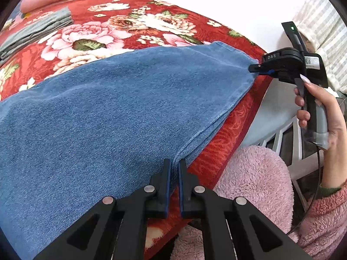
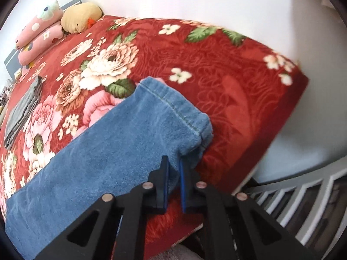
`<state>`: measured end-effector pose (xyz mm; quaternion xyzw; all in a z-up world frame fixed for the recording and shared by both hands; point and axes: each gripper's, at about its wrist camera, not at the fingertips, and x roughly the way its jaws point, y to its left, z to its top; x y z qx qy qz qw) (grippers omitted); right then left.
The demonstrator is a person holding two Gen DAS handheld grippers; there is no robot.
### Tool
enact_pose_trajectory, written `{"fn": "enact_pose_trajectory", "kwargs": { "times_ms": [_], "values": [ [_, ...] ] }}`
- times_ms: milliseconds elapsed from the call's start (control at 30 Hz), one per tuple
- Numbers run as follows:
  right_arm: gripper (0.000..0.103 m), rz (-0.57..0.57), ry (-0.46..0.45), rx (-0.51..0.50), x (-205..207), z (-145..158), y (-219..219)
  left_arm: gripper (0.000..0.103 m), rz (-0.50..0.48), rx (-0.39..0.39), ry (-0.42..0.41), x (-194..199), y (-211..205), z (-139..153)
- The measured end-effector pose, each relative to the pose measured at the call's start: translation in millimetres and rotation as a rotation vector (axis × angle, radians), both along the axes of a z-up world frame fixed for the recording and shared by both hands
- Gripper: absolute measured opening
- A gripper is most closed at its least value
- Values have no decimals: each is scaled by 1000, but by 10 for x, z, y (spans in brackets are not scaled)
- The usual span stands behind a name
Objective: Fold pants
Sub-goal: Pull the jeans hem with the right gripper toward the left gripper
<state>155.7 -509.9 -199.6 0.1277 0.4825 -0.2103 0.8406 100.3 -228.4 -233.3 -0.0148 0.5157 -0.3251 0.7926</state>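
Note:
Blue denim pants [image 1: 108,108] lie stretched along the near edge of a bed with a red floral blanket [image 1: 134,21]. My left gripper [image 1: 175,164] is shut on the pants' near side edge, a fold of denim pinched between its pads. In the left wrist view my right gripper [image 1: 257,69], held by a hand [image 1: 312,108], grips the far corner of the leg. In the right wrist view my right gripper [image 2: 174,162] is shut on the hem corner of the pants [image 2: 108,143], beside the stitched hem.
Folded grey clothes [image 1: 36,30] lie on the bed's far left, also seen as folded grey clothes [image 2: 23,110]. Pink pillows [image 2: 39,36] and a yellow plush toy [image 2: 81,17] sit at the head. A pink fluffy sleeve [image 1: 260,184] and a white slatted frame [image 2: 303,192] lie past the bed's edge.

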Motion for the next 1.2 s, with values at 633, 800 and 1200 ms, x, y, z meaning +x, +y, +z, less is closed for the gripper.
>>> {"fn": "enact_pose_trajectory", "kwargs": {
  "times_ms": [633,800,1200],
  "values": [
    [11,30,-76,-10,99,21,11,6,-6,57,-37,-64,-61,-10],
    [11,19,-66,-45,179,104,18,6,-3,61,-42,-67,-85,-27],
    [50,-110,-18,10,-182,-256,-281,26,-32,57,-26,-106,-140,-28]
  ]
}}
